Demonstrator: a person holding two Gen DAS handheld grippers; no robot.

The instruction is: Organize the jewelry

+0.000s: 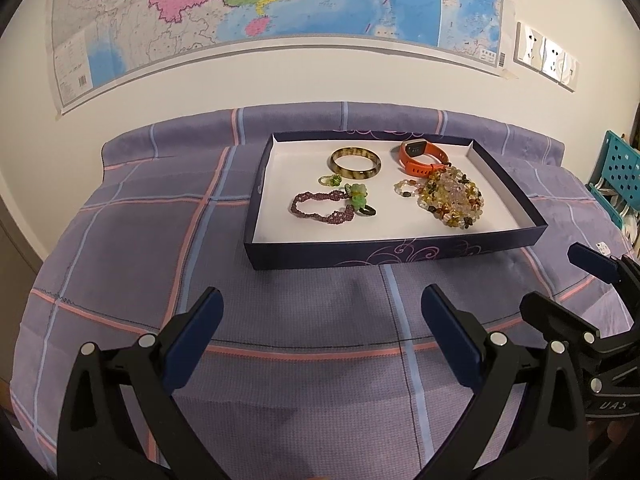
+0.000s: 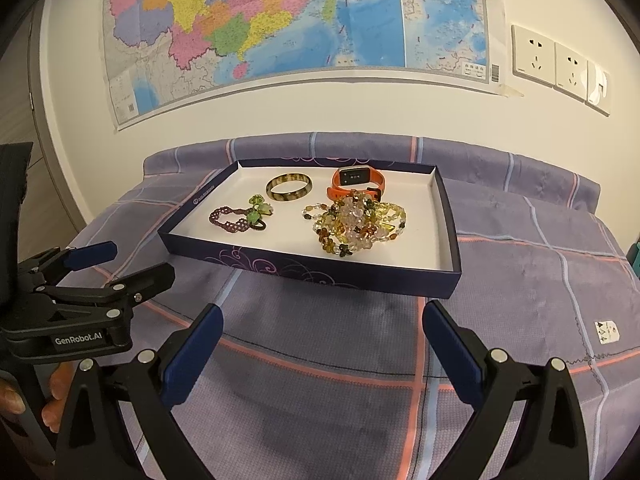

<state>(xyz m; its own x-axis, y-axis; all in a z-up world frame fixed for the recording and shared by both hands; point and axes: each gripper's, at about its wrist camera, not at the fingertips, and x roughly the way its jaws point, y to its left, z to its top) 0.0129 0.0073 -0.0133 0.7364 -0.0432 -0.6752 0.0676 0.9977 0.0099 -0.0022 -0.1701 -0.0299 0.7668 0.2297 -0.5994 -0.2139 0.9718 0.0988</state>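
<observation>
A shallow dark blue box lid (image 1: 384, 254) (image 2: 280, 266) with a white inside lies on the purple plaid cloth. In it lie a brown-striped bangle (image 1: 355, 163) (image 2: 289, 188), an orange watch (image 1: 420, 157) (image 2: 356, 182), a purple bead bracelet with green charms (image 1: 324, 206) (image 2: 240, 218), a small green ring (image 1: 331, 180) and a heap of amber and clear bead bracelets (image 1: 452, 196) (image 2: 360, 220). My left gripper (image 1: 320, 316) (image 2: 128, 264) is open and empty in front of the box. My right gripper (image 2: 322, 328) (image 1: 560, 276) is open and empty beside it.
A map hangs on the wall (image 1: 280, 64) behind the table. Wall sockets (image 2: 560, 66) are at the right. A teal crate (image 1: 616, 176) stands past the table's right edge. A small white tag (image 2: 607, 332) lies on the cloth at the right.
</observation>
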